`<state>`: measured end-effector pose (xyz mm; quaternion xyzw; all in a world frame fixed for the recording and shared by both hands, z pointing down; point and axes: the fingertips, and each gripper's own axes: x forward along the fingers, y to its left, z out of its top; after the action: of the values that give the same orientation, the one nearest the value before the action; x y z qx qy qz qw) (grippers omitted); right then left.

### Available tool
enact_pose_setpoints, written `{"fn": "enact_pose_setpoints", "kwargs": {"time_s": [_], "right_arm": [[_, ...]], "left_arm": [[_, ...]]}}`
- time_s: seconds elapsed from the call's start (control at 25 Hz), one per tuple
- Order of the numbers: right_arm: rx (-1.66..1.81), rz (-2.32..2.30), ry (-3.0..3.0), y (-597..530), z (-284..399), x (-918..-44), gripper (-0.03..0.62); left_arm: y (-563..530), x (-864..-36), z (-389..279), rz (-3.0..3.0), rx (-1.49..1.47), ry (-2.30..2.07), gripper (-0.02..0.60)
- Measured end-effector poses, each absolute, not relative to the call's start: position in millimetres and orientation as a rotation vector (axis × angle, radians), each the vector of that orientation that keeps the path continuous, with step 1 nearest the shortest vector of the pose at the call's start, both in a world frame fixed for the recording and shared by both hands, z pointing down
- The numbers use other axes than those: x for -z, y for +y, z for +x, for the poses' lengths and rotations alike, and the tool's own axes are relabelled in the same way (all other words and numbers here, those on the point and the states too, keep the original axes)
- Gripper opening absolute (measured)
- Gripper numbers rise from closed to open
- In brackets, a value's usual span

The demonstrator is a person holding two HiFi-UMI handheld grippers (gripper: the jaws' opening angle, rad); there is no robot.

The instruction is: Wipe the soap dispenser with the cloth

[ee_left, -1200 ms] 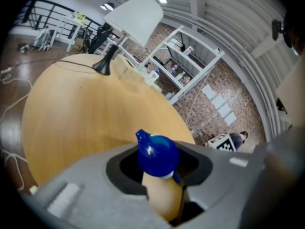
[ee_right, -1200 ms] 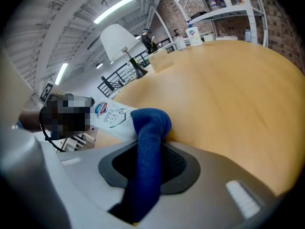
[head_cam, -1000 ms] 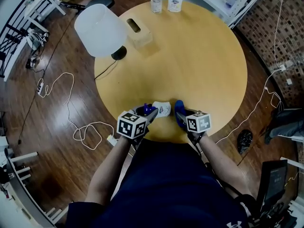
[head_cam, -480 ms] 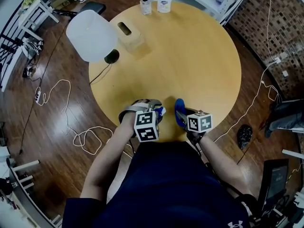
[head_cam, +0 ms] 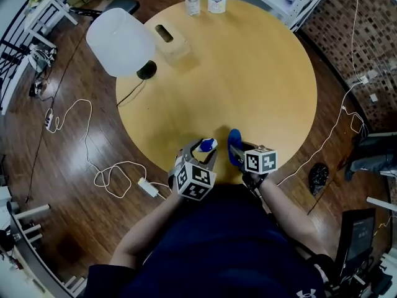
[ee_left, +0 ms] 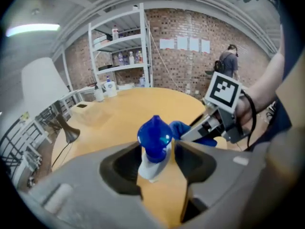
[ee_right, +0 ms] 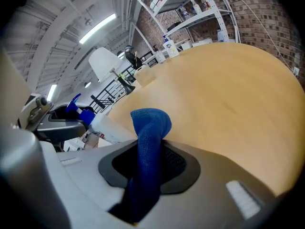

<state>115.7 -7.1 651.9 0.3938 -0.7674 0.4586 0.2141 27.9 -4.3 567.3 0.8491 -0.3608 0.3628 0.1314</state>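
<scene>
The soap dispenser (head_cam: 208, 145), white with a blue pump (ee_left: 155, 135), stands upright on the round wooden table (head_cam: 248, 73) near its front edge. My left gripper (head_cam: 203, 149) is around it. Its jaws are opening, and table shows in the gap beside the bottle. The dispenser's white body (ee_right: 112, 128) also appears at the left of the right gripper view. Just to its right, my right gripper (head_cam: 236, 149) is shut on a blue cloth (ee_right: 150, 128), which sticks up from the jaws. The cloth (ee_left: 183, 128) hangs close beside the pump and is not touching it.
A white lamp (head_cam: 121, 42) and a tissue box (head_cam: 167, 39) stand at the table's far left. Two other bottles (head_cam: 205, 2) are at the far edge. Cables (head_cam: 111, 172) trail on the wood floor. Shelving (ee_left: 121, 56) and a person (ee_left: 231, 61) stand by the brick wall.
My left gripper has rolled and drawn back toward me. The dispenser went from lying sideways toward the cloth to standing upright. The left jaws have widened. The right gripper has stayed put.
</scene>
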Motion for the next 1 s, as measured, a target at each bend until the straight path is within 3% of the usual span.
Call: {"fn": "enact_pose_setpoints", "kwargs": {"time_s": [0.2, 0.52, 1.0], "right_arm": [[-1.262, 1.07, -2.14, -7, 111, -649, 0.106], [-1.286, 1.045, -2.163, -15, 101, -645, 0.106], [-1.11, 0.529, -2.458, -3, -47, -574, 0.106]], "left_arm": [[-19, -568, 28, 2.357, -0.864, -1.144, 0.148], [-35, -558, -44, 2.072, -0.23, -1.209, 0.144], [-23, -563, -83, 1.987, -0.088, -1.235, 0.144]]}}
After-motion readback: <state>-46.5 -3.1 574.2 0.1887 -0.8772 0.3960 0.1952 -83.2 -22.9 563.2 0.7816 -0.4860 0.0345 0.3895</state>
